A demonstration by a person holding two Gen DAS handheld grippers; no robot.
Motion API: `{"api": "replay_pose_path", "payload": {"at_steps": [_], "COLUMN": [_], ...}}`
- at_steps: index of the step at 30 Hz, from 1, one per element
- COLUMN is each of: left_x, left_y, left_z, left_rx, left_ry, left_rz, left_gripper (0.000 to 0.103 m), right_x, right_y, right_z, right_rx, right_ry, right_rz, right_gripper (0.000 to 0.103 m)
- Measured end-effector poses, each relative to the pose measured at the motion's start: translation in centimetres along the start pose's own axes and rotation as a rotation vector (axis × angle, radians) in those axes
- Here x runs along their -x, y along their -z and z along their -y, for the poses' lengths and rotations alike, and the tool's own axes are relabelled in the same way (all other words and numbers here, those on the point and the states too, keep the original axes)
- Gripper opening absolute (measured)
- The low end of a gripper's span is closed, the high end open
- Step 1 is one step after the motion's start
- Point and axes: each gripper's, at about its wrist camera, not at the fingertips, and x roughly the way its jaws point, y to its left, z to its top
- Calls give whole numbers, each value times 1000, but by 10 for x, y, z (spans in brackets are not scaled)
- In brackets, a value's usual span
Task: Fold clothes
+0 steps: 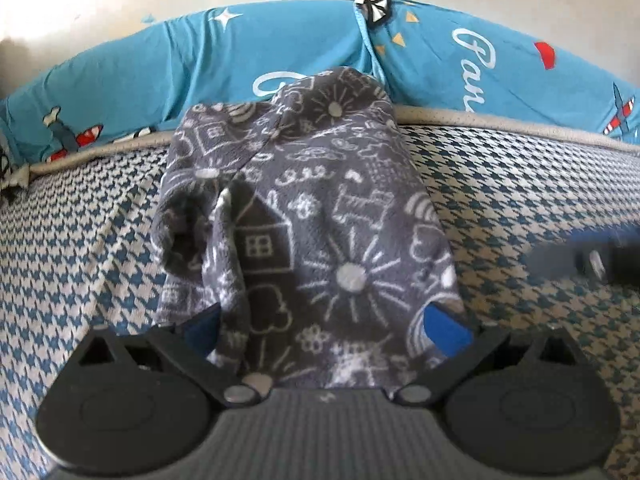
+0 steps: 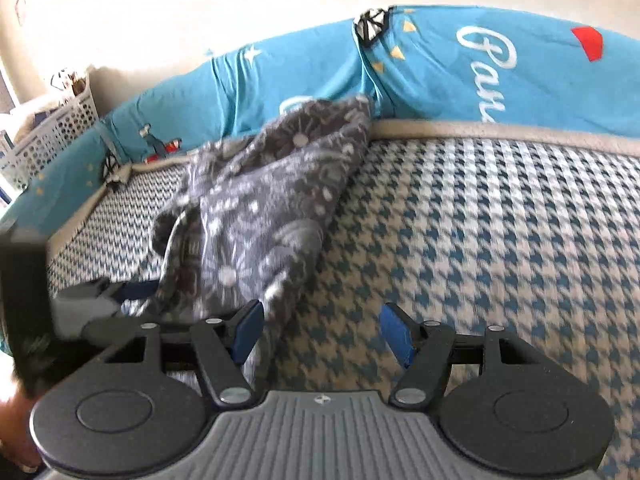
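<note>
Nearest the left wrist camera, the left gripper (image 1: 326, 330) has its blue pads (image 1: 446, 330) spread wide, and the grey garment (image 1: 316, 216) bunches between them and drapes over the gripper's front. The cloth fills the gap from pad to pad, but whether the pads press on it I cannot tell. The garment, printed with white doodles of houses, suns and clouds, runs away from the gripper across the houndstooth mat (image 1: 520, 208) and reaches the mat's pale edge, just touching the blue bedding (image 1: 280, 48) behind. A rolled cuff or opening shows on the garment's left side.

In the right wrist view, a white basket (image 2: 56, 128) stands at far left beyond the bedding. The garment lies left of centre on the mat, blurred, stretching from the bedding toward the left gripper's body, low at left. The right gripper (image 2: 326, 334) holds its pads spread apart with only bare mat between them; its left pad sits just beside the garment's near edge.
</note>
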Motion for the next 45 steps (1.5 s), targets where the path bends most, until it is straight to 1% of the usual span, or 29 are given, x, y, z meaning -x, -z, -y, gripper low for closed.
{"api": "replay_pose_path", "payload": {"at_steps": [2,5,9,14,22,27,33,38,43,45], "left_x": [-8,-14,-15,-14,-13,-13,-11,-12,-12,-12], "left_y": [1,1,-1,0,1,0,2,2,1,1], "left_z": [4,3,0,-3,-3,-4,-4,-3,-3,-4], "left_rx": [-29,-22,-8,1,6,11,9,9,8,7], "left_ry": [-24,-23,-10,-1,1,8,7,2,3,4], "left_rz": [-35,-57,-67,-71,-73,-76,-64,-63,-63,-63], "left_gripper": [103,103,103,103,103,103,103,103,103,103], "right_x": [-7,-22,-45,-70,-112,-132,-153,-162,-173,-177], "right_y": [-9,-23,-37,-51,-67,-74,-76,-81,-83,-84], "right_z": [5,13,23,38,53,62,65,64,69,69], "right_rx": [-4,-20,-46,-147,-257,-326,-332,-284,-300,-283], "right_ry": [-8,-44,-90,-161,-209,-215,-224,-238,-281,-296], "right_rz": [21,38,66,92,120,126,120,136,159,167], "right_gripper": [64,64,64,64,64,64,64,63,63,63]}}
